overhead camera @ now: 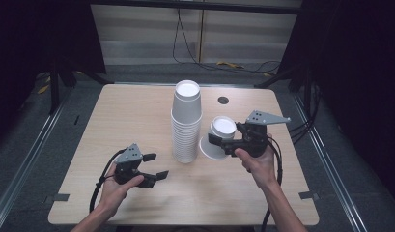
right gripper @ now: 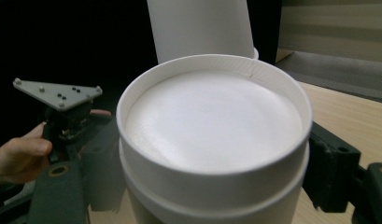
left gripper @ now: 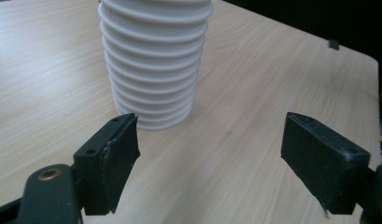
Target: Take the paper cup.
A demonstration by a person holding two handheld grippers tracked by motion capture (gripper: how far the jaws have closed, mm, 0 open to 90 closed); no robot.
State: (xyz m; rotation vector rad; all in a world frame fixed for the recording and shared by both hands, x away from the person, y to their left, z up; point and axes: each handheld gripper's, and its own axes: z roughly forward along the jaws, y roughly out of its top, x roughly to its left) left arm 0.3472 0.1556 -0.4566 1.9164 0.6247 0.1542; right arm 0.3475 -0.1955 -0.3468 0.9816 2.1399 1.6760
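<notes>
Just right of the tall cup stack [overhead camera: 186, 123] on the tabletop [overhead camera: 122, 121], we saw the right claw [overhead camera: 223, 140] clamped on a tilted pair of nested cups [overhead camera: 218, 137], base toward us, likely lifted off. The left claw [overhead camera: 155, 166] waited wide open, empty, near the stack's foot.

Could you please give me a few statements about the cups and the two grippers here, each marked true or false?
1. The tall cup stack stands upside down on the table. True.
2. The left gripper is shut on a cup. False: its jaws stand open with nothing between them, short of the stack.
3. The right gripper grips inverted cups. True: a jaw sits on each side of them.
4. The held cups are red. False: they are white.
5. The held cups are to the left of the stack in the high view. False: they are to its right.
</notes>
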